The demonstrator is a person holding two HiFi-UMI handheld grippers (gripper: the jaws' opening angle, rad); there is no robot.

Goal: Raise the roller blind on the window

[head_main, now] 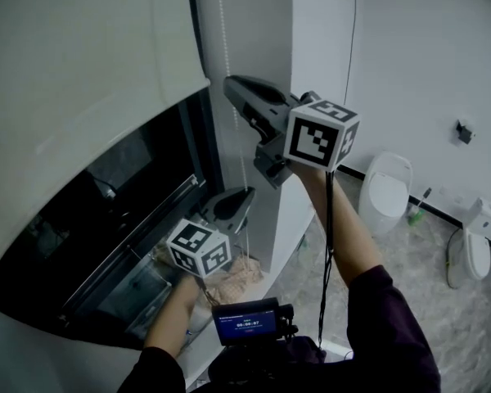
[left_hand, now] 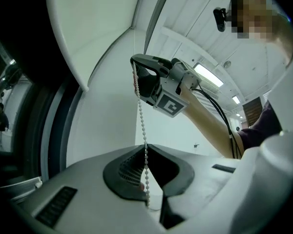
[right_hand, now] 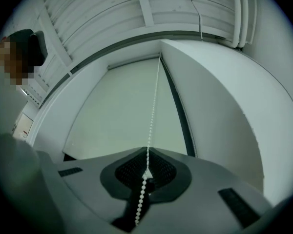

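Blind position: the roller blind covers the upper part of the window. Its bottom edge hangs partway down, and dark glass shows bare below it.
Done so far: we judge the blind partly raised, since the lower stretch of glass is already uncovered.
Left to do: much of the fabric is still hanging over the window. In the right gripper view it reaches up to the head of the frame. We judge that more pulls on the chain are needed.
Chain: the bead chain runs straight down beside the blind's right edge, close to the frame, and passes through both tools.
Right tool: the right tool is the upper one, raised near the blind's bottom edge. Its jaws are pressed together with the chain pinched between the pads, and the beads run taut above it towards the top of the window.
Left tool: the left tool sits lower on the same chain, beneath the right one. Its jaws are likewise squeezed nearly closed and nip the beads between them.
Step in hand: with both tools clamped on the chain, we read this as a hand-over-hand pull.
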